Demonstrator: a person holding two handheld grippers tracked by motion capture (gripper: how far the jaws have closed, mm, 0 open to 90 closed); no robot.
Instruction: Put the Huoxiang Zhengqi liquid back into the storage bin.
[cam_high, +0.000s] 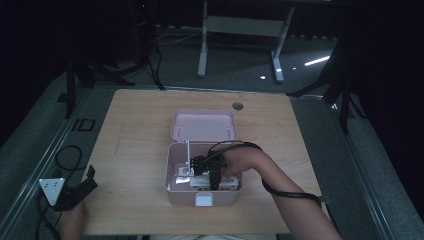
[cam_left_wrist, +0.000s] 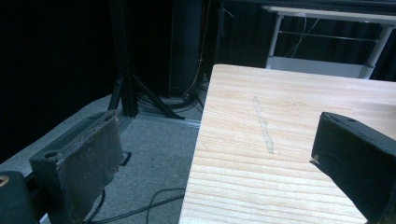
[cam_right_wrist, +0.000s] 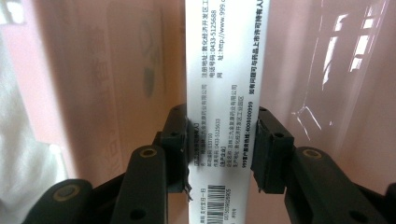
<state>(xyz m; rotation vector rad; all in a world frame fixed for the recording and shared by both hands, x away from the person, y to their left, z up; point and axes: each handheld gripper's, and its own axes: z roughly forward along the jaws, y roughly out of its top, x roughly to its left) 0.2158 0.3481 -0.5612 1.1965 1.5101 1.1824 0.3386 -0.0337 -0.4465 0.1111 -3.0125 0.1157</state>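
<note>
An open pink box (cam_high: 170, 165) sits at the middle front of the wooden table (cam_high: 135, 140), its lid (cam_high: 202, 125) folded back flat behind it. My right gripper (cam_high: 199, 167) reaches down inside the box. In the right gripper view it (cam_right_wrist: 220, 149) is shut on a narrow white carton (cam_right_wrist: 224, 70) printed with black text and a barcode, the pink box wall (cam_right_wrist: 317, 93) close behind. My left gripper (cam_high: 89, 176) rests at the table's front left edge. Its jaws stand wide apart (cam_left_wrist: 215, 154) with only bare table (cam_left_wrist: 280, 116) between them.
More white cartons (cam_high: 207, 185) lie in the box bottom. A round cable hole (cam_high: 238, 106) is at the table's far edge. Cables (cam_high: 67, 155) loop on the floor to the left. A white desk frame (cam_high: 240, 30) and dark stand legs (cam_high: 345, 95) stand beyond the table.
</note>
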